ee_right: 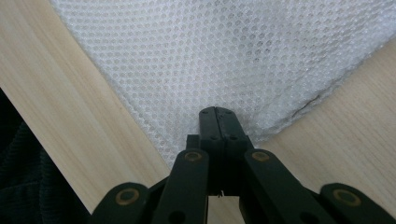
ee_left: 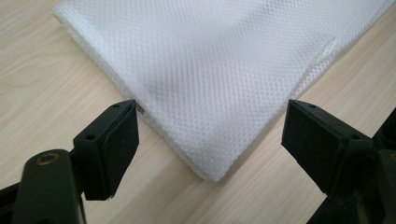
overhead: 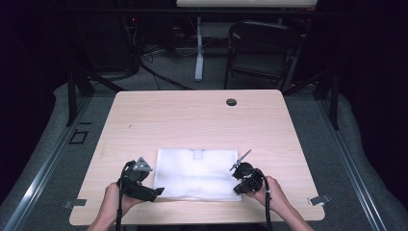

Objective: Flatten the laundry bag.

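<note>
A folded white mesh cloth [overhead: 197, 173] lies flat in the lower middle of the high view, on the light wooden table [overhead: 192, 120], its near edge close to the table's front edge. The left gripper [overhead: 155, 191] sits at the cloth's lower left corner, held by the person's left hand [overhead: 115, 198]; in the left gripper view its jaws stand wide apart, one at the lower left of the frame and one at the lower right, with the cloth's [ee_left: 210, 79] pointed corner lying on the table between them and untouched by either pad. The right gripper [overhead: 237, 189] sits at the cloth's lower right corner, held by the right hand [overhead: 274, 192]; in the right gripper view [ee_right: 215, 114] its jaws are pressed together at the lower centre of the frame, pinching the tip of the mesh cloth [ee_right: 224, 51] corner. A small dark round grommet [overhead: 231, 102] sits in the table's upper part, and a dark folding chair [overhead: 260, 48] stands on the floor beyond the table, at the upper centre of the high view.
</note>
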`<state>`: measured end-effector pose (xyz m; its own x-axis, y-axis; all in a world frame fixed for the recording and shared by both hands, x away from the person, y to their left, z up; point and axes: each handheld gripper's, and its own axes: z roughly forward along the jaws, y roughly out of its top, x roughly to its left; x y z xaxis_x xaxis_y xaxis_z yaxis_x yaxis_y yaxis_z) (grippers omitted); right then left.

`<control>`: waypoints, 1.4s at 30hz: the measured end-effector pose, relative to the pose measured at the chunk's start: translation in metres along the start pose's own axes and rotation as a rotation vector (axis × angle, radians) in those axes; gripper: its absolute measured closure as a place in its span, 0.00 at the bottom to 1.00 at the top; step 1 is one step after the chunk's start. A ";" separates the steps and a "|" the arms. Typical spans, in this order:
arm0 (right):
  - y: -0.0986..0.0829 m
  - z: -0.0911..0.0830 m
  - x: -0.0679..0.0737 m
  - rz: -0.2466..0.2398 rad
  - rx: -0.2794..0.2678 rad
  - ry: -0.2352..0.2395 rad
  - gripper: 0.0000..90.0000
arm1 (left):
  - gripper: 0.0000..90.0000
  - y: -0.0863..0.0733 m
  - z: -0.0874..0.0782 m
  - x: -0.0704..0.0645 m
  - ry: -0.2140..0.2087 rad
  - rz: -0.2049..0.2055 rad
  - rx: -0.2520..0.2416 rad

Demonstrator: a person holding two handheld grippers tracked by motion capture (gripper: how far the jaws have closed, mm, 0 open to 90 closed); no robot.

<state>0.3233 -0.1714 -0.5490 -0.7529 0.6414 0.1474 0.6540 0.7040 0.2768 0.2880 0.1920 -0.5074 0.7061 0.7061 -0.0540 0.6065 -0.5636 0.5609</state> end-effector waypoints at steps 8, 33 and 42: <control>-0.002 -0.001 -0.002 0.014 -0.001 -0.013 1.00 | 0.17 0.008 0.009 -0.013 -0.032 0.059 -0.016; -0.003 -0.001 -0.005 0.029 -0.012 -0.008 1.00 | 0.65 0.045 0.088 -0.068 -0.197 0.367 0.152; -0.005 -0.002 -0.006 0.036 -0.022 0.009 0.98 | 0.81 0.048 0.094 -0.066 -0.197 0.383 0.159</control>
<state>0.3243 -0.1792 -0.5497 -0.7297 0.6633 0.1659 0.6788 0.6739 0.2917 0.3048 0.0785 -0.5544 0.9373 0.3470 -0.0324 0.3254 -0.8381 0.4378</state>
